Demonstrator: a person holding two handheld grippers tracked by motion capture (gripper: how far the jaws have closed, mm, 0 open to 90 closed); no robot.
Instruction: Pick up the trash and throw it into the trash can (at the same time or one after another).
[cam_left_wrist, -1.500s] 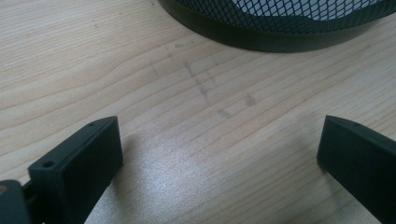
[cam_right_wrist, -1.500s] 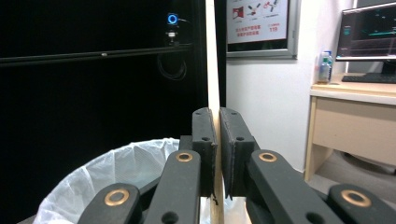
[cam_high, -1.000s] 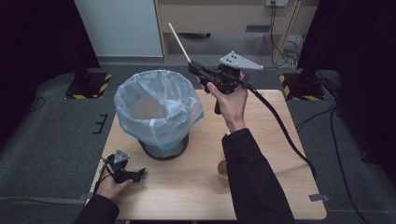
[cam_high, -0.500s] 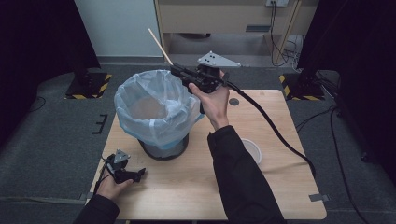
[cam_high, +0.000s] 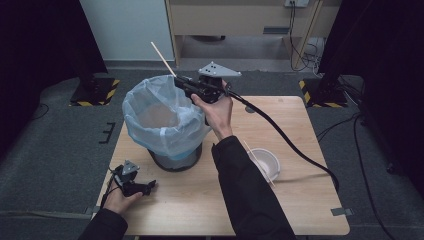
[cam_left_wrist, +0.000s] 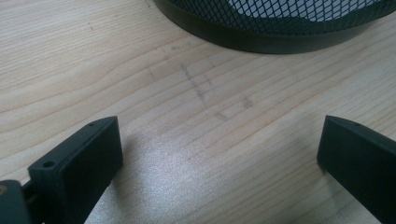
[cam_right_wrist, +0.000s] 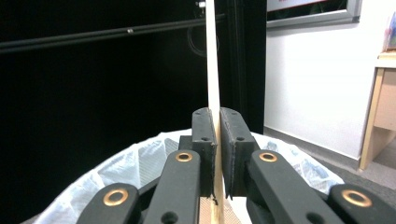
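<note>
Right hand-held gripper (cam_high: 181, 81) above the far rim of the mesh waste bin (cam_high: 167, 125), clenched on a thin wooden stick (cam_high: 163, 58); jaws just eased a touch, stick pinched between them all the same. Stick slanting up and away past the bin's pale blue liner (cam_high: 145, 102); in the right gripper view, upright between the black pads (cam_right_wrist: 204, 135). Left hand-held gripper (cam_high: 145, 186) low on the wooden surface (cam_high: 310, 200), near corner, just beside the bin's base, released, nothing between its jaws. White bowl (cam_high: 264, 161) with a second stick (cam_high: 260, 164) across it, right of the bin on the surface.
</note>
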